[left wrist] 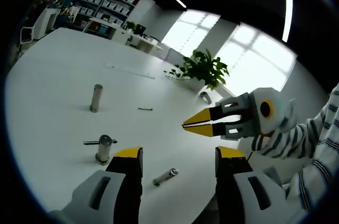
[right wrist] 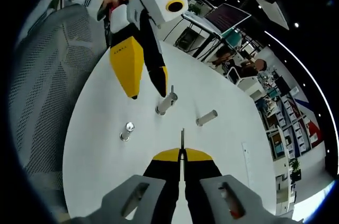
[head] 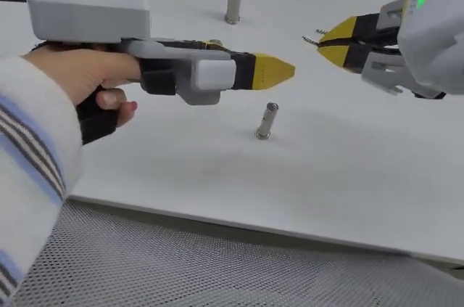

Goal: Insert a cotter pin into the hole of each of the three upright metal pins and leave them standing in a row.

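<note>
Three metal pins stand on the white table [head: 348, 176]. The far pin [head: 233, 1] is bare. The near pin [head: 267, 120] is bare too and lies below and between the two grippers. The middle pin [left wrist: 104, 149] has a cotter pin through its top; in the head view my left gripper mostly hides it. That left gripper [left wrist: 179, 155] hovers open and empty above the table. My right gripper [right wrist: 181, 154] is shut on a thin cotter pin [right wrist: 181, 138], which sticks out past its tips. In the head view the right gripper [head: 322, 40] faces the left gripper [head: 279, 70] across a small gap.
A loose cotter pin [left wrist: 145, 109] lies on the table beyond the far pin. The table's near edge runs just under the left hand, with a grey mesh chair [head: 181, 271] below it. A potted plant [left wrist: 204, 70] stands at the far end.
</note>
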